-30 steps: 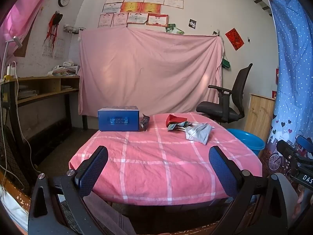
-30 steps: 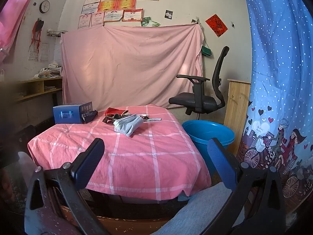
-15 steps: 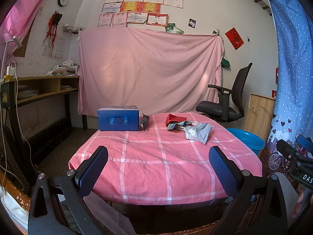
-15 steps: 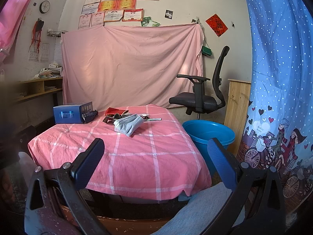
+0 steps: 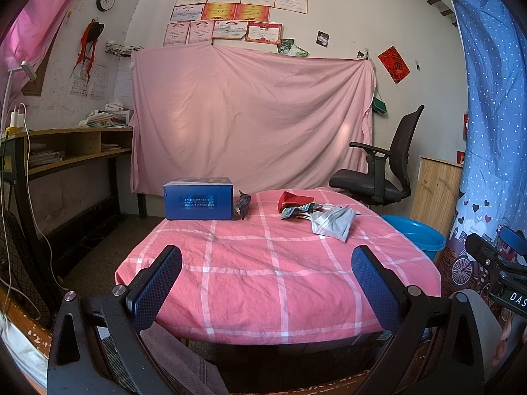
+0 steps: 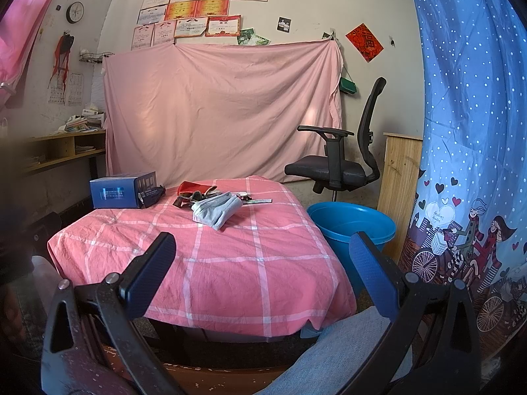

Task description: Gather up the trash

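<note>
Right wrist view: both the right claw (image 6: 260, 263) and left claw (image 5: 266, 275) gape wide, empty. Trash pile (image 6: 214, 202) lies far on the table (image 6: 230, 263); reach low, pinch the grey wrapper (image 6: 215, 210) first, then drop into the blue tub (image 6: 350, 227).

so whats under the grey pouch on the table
The grey pouch lies on the pink checked cloth, its far edge overlapping crumpled wrappers beside a red packet. Anything directly beneath it is hidden.

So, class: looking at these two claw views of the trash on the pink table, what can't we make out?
- Blue bucket: inside hidden by its wall, both views.
- Wrappers: under the grey bag, right view.
- Blue box: print blurred, left view.
- Under the table: cloth hides it.
</note>
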